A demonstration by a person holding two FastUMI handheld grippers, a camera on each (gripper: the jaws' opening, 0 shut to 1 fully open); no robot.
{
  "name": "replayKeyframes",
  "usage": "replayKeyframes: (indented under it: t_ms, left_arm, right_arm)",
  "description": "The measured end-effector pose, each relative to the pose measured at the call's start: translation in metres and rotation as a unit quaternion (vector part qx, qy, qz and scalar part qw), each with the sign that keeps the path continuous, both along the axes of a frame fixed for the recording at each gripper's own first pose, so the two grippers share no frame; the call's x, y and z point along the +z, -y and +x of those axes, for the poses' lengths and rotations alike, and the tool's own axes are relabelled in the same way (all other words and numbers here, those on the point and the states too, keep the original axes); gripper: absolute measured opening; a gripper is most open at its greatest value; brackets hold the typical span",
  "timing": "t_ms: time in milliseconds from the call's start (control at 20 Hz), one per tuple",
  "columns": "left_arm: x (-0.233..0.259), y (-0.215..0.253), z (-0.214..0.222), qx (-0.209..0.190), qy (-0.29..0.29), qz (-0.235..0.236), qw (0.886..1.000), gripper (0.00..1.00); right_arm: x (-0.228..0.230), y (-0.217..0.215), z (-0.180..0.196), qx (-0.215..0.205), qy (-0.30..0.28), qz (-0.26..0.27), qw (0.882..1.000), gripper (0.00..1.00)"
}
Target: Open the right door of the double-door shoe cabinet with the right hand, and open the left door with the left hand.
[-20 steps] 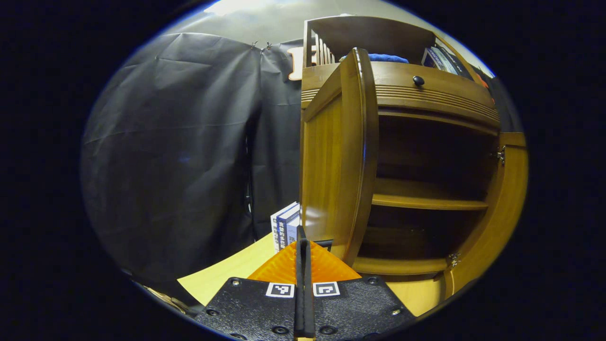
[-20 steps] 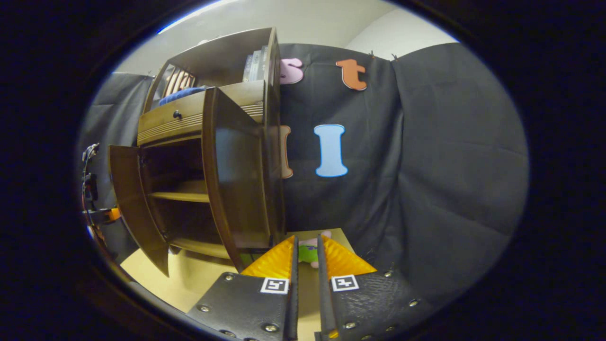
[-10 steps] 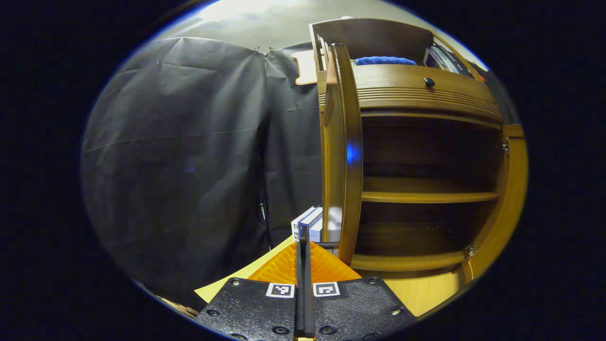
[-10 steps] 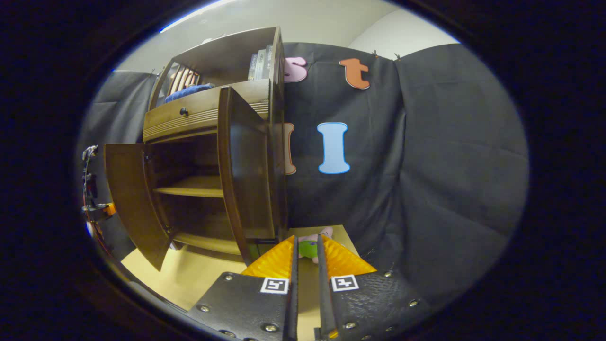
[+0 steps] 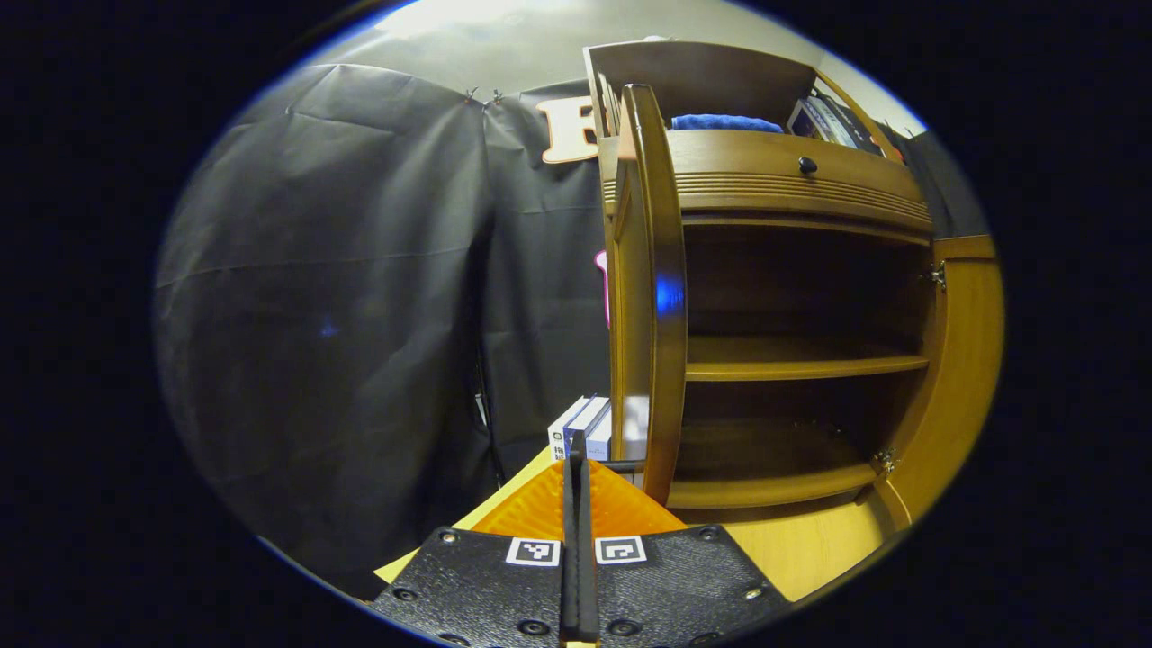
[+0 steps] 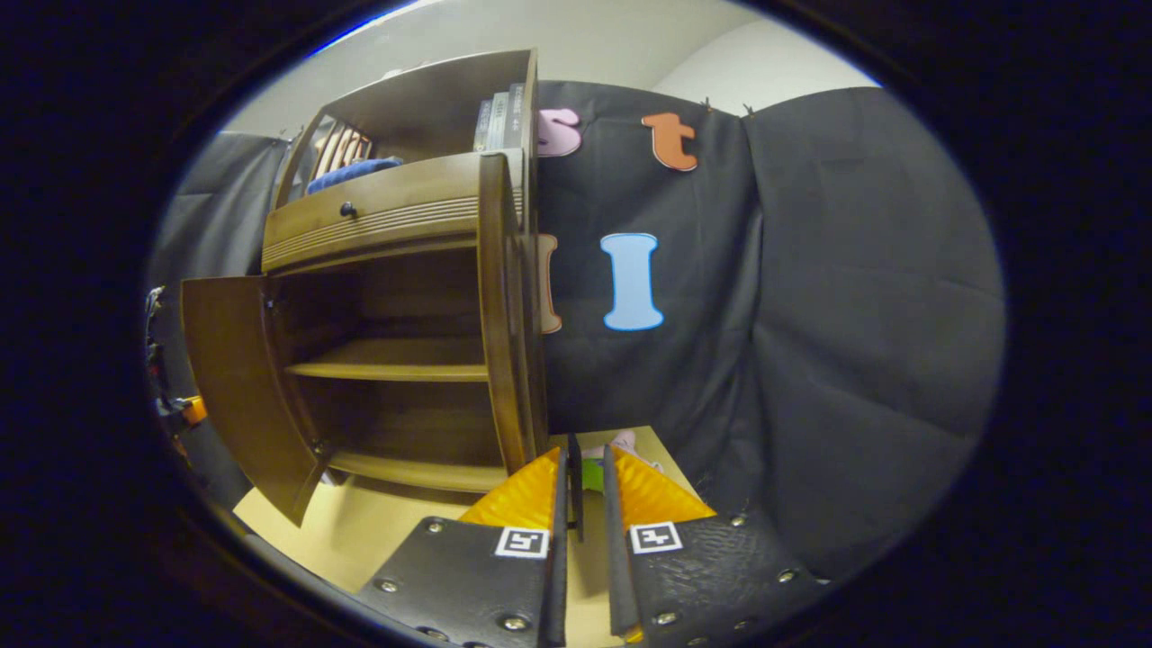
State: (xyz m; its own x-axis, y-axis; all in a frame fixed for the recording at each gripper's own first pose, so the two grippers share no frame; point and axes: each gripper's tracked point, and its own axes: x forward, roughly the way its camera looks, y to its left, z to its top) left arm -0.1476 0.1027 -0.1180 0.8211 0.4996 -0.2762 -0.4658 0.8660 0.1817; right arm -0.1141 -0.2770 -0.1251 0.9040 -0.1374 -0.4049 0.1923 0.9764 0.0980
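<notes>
In the left gripper view, your left gripper (image 5: 577, 468) is pinched tight on a thin dark handle at the foot of the left door (image 5: 650, 288), which stands edge-on, swung wide from the cabinet (image 5: 792, 180). Keep pulling along the hinge's arc, not straight back.

In the right gripper view, your right gripper (image 6: 577, 477) is narrowly parted around a slim handle below the right door (image 6: 504, 306); whether both fingers press it, I cannot tell. Ease off gently before releasing.

Left gripper view set low and near the shoe cabinet (image 5: 801, 189), facing its left door (image 5: 650, 288) edge-on; right gripper view low beside the right door (image 6: 500, 306), facing likewise; open shelves (image 6: 396, 369) shared by both.
</notes>
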Motion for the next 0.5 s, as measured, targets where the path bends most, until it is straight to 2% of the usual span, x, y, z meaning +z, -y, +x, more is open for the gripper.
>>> replayKeyframes:
  t_ms: [200, 500]
  left_arm:
    - [0.002, -0.014, -0.002, -0.025, -0.004, -0.012, 1.000, 0.01]
    - [0.003, -0.027, -0.005, -0.047, 0.006, -0.034, 0.998, 0.00]
  right_arm:
    - [0.001, -0.009, -0.008, -0.038, -0.005, -0.012, 0.999, 0.18]
    - [0.009, -0.026, -0.021, -0.069, -0.002, -0.038, 0.997, 0.18]
